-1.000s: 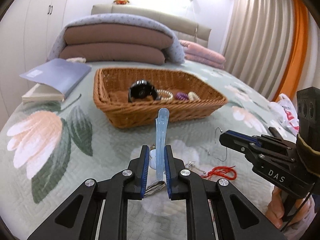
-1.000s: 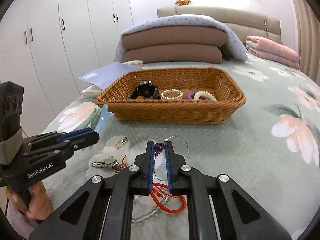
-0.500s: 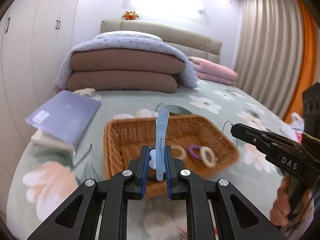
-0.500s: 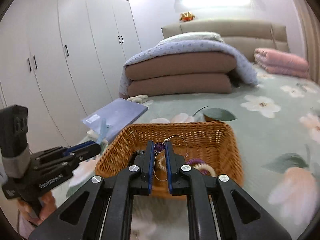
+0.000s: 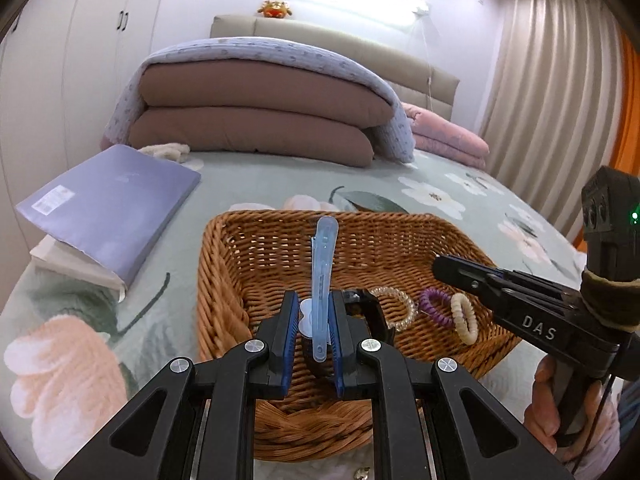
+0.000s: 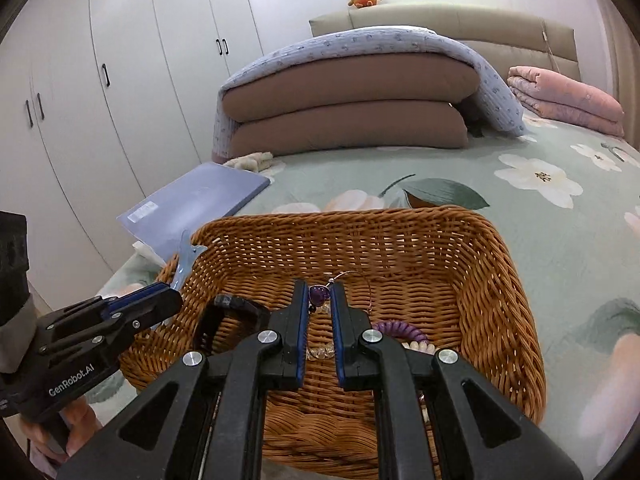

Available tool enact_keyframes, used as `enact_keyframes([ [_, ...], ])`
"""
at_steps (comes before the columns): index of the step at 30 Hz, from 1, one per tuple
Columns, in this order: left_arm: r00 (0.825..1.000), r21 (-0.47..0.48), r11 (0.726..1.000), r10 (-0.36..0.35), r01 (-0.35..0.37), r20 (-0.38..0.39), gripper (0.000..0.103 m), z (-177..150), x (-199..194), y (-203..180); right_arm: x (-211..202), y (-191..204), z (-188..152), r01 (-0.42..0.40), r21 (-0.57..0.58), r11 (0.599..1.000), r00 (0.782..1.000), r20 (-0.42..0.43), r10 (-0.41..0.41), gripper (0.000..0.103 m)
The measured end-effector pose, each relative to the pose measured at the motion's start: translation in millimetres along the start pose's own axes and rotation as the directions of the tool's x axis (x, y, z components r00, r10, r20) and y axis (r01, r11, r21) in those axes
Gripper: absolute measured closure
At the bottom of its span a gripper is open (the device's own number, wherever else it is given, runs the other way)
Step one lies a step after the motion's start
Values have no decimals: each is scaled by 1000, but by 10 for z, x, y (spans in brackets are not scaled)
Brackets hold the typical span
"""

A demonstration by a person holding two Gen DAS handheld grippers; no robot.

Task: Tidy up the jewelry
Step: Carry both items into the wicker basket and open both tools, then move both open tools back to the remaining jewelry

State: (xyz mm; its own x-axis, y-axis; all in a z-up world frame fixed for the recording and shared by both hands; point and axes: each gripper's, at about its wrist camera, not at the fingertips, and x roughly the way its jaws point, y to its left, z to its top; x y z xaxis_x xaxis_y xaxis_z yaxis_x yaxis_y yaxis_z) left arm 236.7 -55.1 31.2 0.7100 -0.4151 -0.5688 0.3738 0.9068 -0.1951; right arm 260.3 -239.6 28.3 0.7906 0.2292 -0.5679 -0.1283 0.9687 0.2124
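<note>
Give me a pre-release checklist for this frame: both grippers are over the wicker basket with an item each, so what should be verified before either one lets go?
1. Left gripper holds the blue hair clip: ok, clip upright between the pads.
2. Right gripper holds the purple pendant: ok, its wire loop trails to the right.
3. Both grippers over the wicker basket, inside the rim: ok.
4. Landing spots free: cannot tell; the watch, clear bracelet and purple hair tie lie close beneath.
5. Grippers apart from each other: ok.
6. Drop height low: cannot tell.
</note>
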Motion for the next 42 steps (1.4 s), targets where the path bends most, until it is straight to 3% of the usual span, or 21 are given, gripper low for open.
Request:
enact_keyframes([
  [4, 1000, -6, 1000, -1, 1, -3, 88, -5, 13, 4, 33, -55, -38, 27, 22, 999, 1000, -13, -27, 89],
  [8, 1000, -28, 999, -18, 18, 8, 87, -3, -18, 45, 16, -168, -71, -35, 79, 996, 999, -15, 36, 69],
  [10, 998, -42, 998, -56, 57, 11, 74, -2, -49, 56, -65, -195, -74, -49, 86, 995, 999, 14, 48, 68],
  [11, 998, -47, 997, -65, 66, 16, 54, 1, -62, 68, -106, -204, -77, -51, 86, 995, 998, 30, 48, 67],
  [12, 997, -47, 997, -62, 64, 35, 48, -3, -98, 67, -135, -208, -78, -49, 85, 995, 998, 42, 45, 67],
  [15, 996, -24, 999, -42, 44, 83, 48, -8, -205, 35, -157, -215, -73, -43, 84, 995, 998, 48, 39, 67],
  [20, 996, -51, 997, -54, 58, 77, 48, -5, -197, 76, -152, -224, -74, -57, 96, 994, 998, 44, 53, 67],
  [31, 995, -40, 998, -49, 53, 89, 48, -10, -231, 59, -634, -515, -5, -77, 193, 978, 986, 160, 46, 67],
  [42, 991, -22, 997, -76, 79, 108, 48, -35, -357, 29, -737, -159, -132, -73, 70, 995, 988, 144, 62, 67],
])
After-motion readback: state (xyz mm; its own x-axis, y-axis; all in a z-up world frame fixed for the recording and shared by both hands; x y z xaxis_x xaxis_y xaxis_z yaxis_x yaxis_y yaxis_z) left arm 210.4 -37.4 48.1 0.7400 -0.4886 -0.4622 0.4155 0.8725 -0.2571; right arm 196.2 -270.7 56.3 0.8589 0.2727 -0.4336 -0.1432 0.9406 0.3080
